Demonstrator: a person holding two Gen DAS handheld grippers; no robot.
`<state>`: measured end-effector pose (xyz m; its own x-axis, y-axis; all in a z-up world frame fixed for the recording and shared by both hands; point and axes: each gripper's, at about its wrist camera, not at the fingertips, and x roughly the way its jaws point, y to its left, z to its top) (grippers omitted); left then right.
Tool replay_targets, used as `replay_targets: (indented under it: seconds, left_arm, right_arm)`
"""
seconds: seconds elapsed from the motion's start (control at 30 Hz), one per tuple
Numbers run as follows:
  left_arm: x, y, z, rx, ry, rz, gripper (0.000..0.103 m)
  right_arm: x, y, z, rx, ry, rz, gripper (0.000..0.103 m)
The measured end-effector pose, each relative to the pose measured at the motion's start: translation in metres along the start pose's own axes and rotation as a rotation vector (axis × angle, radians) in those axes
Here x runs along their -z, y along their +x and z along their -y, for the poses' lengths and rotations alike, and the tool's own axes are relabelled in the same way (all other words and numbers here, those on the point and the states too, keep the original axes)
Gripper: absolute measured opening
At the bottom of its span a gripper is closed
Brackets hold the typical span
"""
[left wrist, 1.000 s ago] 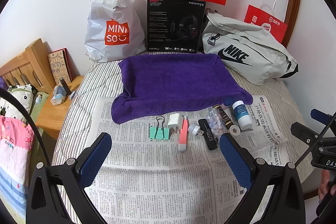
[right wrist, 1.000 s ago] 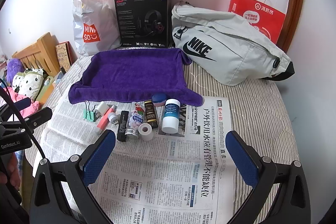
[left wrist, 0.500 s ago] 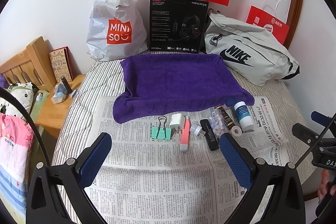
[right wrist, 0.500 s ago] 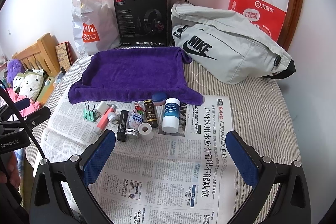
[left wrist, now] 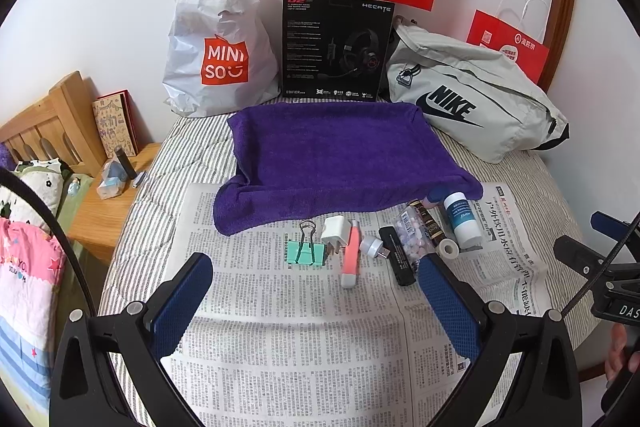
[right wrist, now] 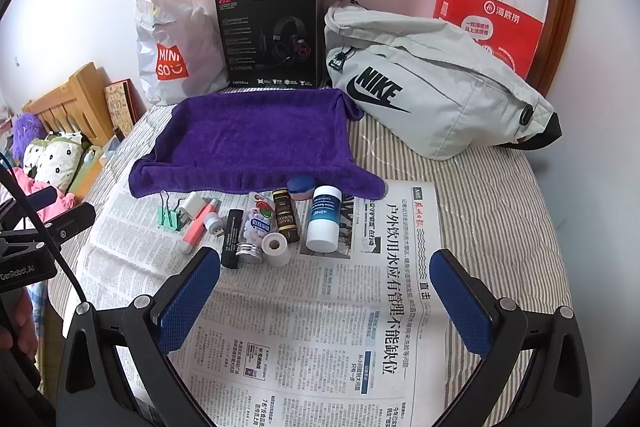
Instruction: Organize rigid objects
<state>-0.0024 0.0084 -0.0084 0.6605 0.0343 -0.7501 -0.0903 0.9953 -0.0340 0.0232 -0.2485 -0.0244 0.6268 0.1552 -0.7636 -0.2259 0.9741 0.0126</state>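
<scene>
Binder clip (left wrist: 306,251) (leftmost) borders bare newspaper (left wrist: 280,327).

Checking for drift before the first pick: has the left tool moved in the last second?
Yes, slightly. In its own view the purple towel and green binder clip have slid right and down, so the left tool drifted left and tilted up.

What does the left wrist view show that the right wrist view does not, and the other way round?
Only the left view shows the small items on the wooden bedside stand and the whole green binder clip. Only the right view shows the whole blue round case by the towel and the purple plush toy. Both show the purple towel, the white bottle and the newspaper.
</scene>
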Motion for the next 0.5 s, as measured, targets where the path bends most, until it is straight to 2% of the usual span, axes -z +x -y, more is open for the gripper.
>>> replay_targets:
  seconds: [0.5]
  left_arm:
    - [0.0012,0.0008,0.0014,0.0,0.002,-0.002,0.103]
  right_arm:
    - [-0.0014,0.0,0.0,0.001,0.0,-0.003,0.103]
